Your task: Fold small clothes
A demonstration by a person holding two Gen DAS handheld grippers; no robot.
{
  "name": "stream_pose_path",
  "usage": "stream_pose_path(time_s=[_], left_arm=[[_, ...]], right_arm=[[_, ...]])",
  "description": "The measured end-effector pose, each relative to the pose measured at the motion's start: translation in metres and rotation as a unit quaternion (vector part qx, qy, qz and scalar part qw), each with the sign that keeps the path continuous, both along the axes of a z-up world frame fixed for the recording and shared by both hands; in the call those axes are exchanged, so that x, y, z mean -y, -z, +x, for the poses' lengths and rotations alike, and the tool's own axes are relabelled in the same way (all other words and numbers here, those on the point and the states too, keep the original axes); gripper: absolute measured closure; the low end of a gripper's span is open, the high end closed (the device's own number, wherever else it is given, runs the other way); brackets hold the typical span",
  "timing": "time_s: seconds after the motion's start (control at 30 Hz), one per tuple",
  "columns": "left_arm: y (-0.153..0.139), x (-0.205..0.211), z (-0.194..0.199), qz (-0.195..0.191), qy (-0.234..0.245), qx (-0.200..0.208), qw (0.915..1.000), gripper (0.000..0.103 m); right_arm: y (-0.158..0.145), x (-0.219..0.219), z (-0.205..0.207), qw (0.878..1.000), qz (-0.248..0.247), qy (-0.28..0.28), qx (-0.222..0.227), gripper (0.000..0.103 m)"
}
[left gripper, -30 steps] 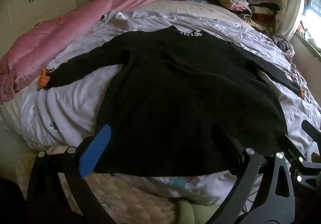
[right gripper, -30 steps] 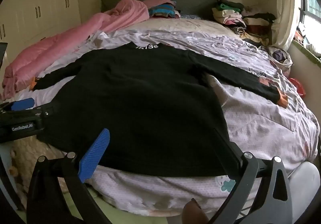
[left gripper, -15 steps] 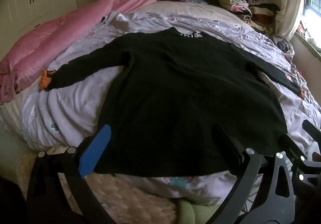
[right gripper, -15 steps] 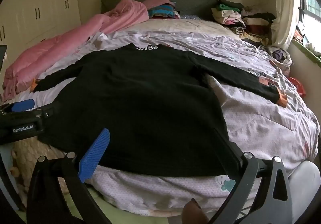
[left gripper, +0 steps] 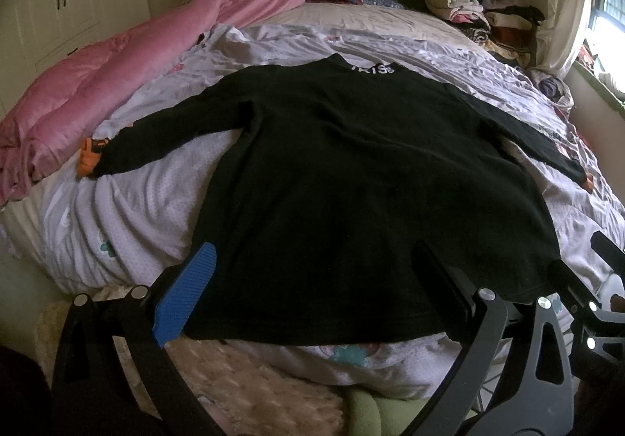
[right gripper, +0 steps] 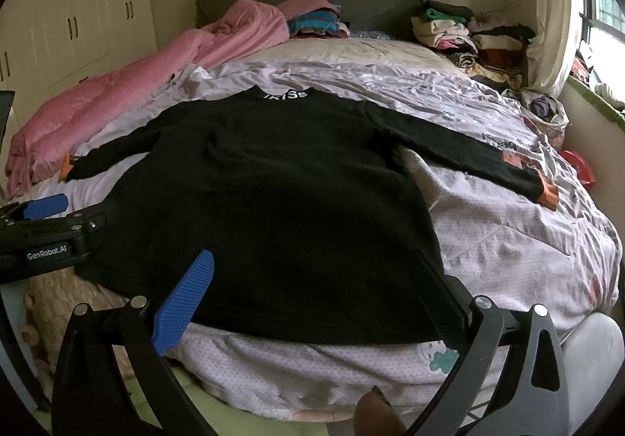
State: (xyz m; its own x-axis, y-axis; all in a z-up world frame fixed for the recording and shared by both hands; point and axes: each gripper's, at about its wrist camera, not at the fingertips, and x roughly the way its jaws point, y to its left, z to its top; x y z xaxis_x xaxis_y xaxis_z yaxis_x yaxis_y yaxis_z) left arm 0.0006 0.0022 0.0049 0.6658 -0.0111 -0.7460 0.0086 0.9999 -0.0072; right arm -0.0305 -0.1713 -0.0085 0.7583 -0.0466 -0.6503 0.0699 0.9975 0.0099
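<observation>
A black long-sleeved top (left gripper: 351,178) with orange cuffs lies flat on the bed, both sleeves spread out, collar away from me. It also shows in the right wrist view (right gripper: 273,193). My left gripper (left gripper: 312,287) is open and empty, hovering over the hem near its left corner. My right gripper (right gripper: 316,291) is open and empty, hovering over the hem near its right corner. The left gripper also shows at the left edge of the right wrist view (right gripper: 43,225).
The bed has a pale lilac sheet (left gripper: 129,201). A pink quilt (left gripper: 136,65) lies along its left side. Stacks of folded clothes (left gripper: 480,14) sit by the headboard at the right. A fluffy beige rug (left gripper: 234,377) lies below the bed's foot.
Both views have shifted very slightly; the grippers stay open above the hem and the top has not moved.
</observation>
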Motion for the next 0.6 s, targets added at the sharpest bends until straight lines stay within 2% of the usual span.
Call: stream_pose_path(time_s=[0.6], left_arm=[[-0.0062, 0.0038, -0.0008, 0.002, 0.000, 0.000, 1.0000, 0.009]], right_arm=[[-0.0006, -0.0006, 0.0001, 1.000, 0.001, 0.000, 0.001, 0.004]])
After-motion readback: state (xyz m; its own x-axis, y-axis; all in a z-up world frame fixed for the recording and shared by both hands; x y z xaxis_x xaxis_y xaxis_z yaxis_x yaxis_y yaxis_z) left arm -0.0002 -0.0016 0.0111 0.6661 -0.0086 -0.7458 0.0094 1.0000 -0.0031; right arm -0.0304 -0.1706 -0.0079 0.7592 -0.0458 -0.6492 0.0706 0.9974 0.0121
